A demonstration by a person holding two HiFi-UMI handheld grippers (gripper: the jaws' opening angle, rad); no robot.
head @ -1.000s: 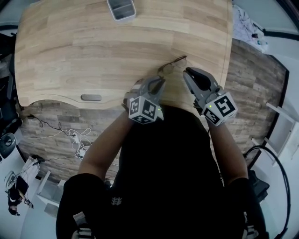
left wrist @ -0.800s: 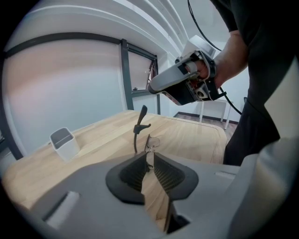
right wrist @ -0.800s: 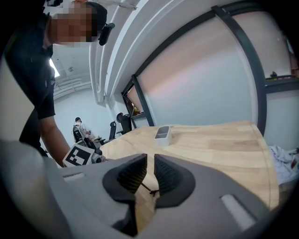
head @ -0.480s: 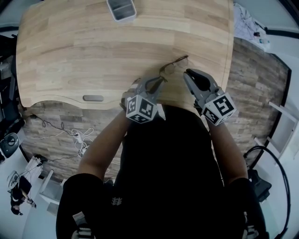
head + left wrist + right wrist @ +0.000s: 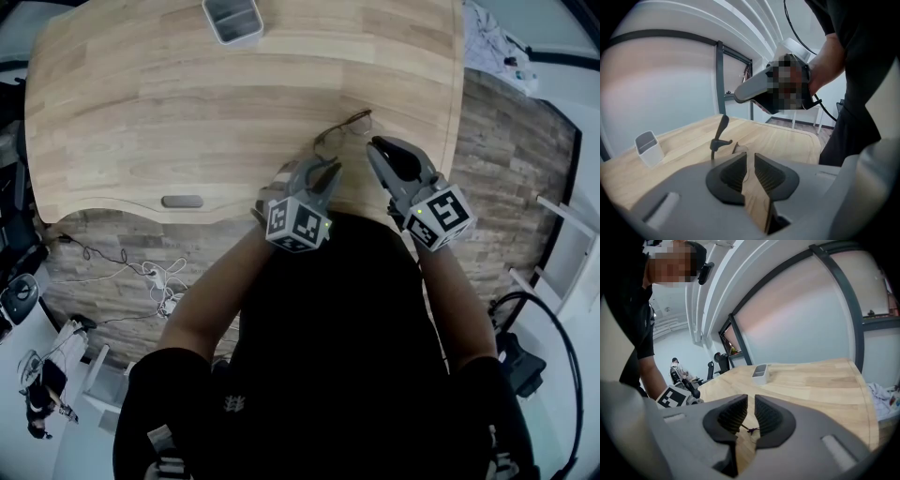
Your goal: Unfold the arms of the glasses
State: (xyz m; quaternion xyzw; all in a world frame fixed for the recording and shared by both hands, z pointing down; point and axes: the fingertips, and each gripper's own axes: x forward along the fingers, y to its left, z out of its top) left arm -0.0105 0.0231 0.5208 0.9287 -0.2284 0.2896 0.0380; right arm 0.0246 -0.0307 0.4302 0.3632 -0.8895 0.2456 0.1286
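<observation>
Thin-rimmed glasses (image 5: 342, 131) lie on the wooden table (image 5: 141, 94) near its front edge. My left gripper (image 5: 328, 167) is at their near left end. In the left gripper view (image 5: 750, 157) its jaws stand a narrow gap apart, with a clear lens edge (image 5: 739, 150) at the gap but not pinched. One dark arm (image 5: 723, 126) sticks upright just beyond. My right gripper (image 5: 377, 143) hovers at the near right end, also seen as a grey beak (image 5: 750, 91) above that arm. Its jaws (image 5: 751, 398) are slightly apart, and a thin wire of the glasses (image 5: 747, 429) shows through the gap.
A small grey tray (image 5: 234, 19) stands at the table's far side, also seen as a tray (image 5: 648, 147) and a tray (image 5: 760, 372) from the grippers. The table's right edge (image 5: 457, 103) is close to the glasses. A cloth (image 5: 487, 42) lies on the floor beyond.
My left gripper drew slightly left, then came back right to the glasses' near left end. The right gripper and the glasses stayed put.
</observation>
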